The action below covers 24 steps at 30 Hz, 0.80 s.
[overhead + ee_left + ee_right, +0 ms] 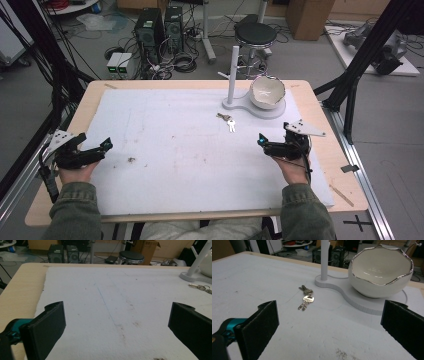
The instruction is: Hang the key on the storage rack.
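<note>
A small bunch of keys lies on the white mat, just left of a white stand's base. On that base sits a white egg-shaped bowl with a silver rim, and a white post rises beside it. My right gripper is open near the mat's right side, a little short of the keys and the bowl. Its jaws hold nothing. My left gripper is open at the mat's left edge, its jaws wide apart over bare mat, with the keys far to the right.
A wooden table carries the mat, which has small brown stains. Black frame posts stand at both sides. Behind the table are a stool, computer towers and cables on the floor.
</note>
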Each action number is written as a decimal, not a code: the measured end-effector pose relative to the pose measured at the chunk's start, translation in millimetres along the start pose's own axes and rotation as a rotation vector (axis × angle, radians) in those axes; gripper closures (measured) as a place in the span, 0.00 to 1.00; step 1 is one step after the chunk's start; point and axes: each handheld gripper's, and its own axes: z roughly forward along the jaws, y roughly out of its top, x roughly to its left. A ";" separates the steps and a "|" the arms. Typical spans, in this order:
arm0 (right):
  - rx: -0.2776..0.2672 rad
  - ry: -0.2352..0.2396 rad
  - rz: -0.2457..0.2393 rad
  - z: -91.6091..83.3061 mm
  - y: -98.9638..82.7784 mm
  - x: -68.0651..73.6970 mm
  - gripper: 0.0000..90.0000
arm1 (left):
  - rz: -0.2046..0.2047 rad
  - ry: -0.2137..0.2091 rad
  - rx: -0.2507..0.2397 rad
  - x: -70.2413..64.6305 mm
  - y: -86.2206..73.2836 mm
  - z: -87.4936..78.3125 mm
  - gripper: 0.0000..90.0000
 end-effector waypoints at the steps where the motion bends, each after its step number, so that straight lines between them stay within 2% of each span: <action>1: 0.005 0.009 -0.002 3.0 1.7 0.8 0.01 | 0.001 0.003 0.001 -0.2 -0.1 0.2 0.02; 12: 0.061 0.056 -0.035 30.3 12.4 11.5 0.01 | 0.001 0.007 0.005 0.4 -0.3 0.6 0.02; 24: 0.090 0.086 -0.043 44.9 20.4 14.9 0.01 | 0.002 0.002 0.011 0.4 -0.6 2.1 0.02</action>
